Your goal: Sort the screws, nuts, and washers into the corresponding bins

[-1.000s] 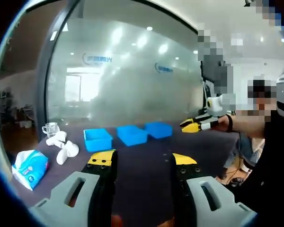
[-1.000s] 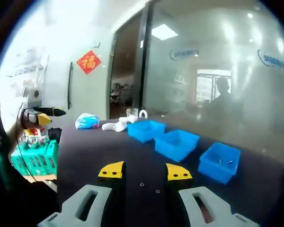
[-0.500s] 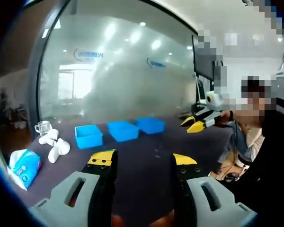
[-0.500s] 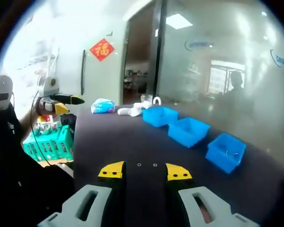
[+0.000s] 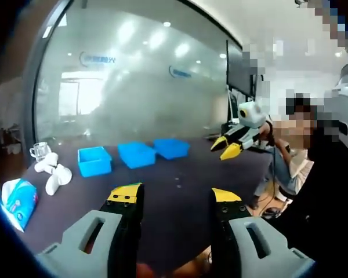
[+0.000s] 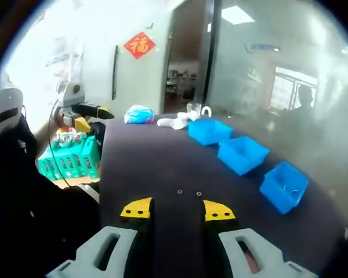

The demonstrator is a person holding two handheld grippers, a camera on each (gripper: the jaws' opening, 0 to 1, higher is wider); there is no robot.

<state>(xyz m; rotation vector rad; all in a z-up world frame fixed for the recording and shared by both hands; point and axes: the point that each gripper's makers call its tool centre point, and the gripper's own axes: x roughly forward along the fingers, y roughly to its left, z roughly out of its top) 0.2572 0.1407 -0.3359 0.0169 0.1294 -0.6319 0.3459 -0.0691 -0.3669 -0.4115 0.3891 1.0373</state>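
Left gripper (image 5: 173,196): yellow-tipped jaws apart, nothing between them, held above the dark desk (image 5: 180,220); also seen at the desk's far edge in the right gripper view.
Right gripper (image 6: 176,208): jaws apart and empty, raised over the desk; it shows in the left gripper view, jaws spread.
Small fasteners (image 6: 188,192): two tiny pale pieces lie loose on the desk just ahead of the right gripper; too small to tell screw, nut or washer.
Three blue plastic bins (image 6: 242,154): set in a row along the desk's far side, well apart from the fasteners.
Other items: white cloths (image 5: 53,174), a blue tissue pack (image 5: 17,195).
Step in hand: likely approaching the first pick.
Doing it well: come down steeply, straddle one piece only, close slowly so it does not skid.
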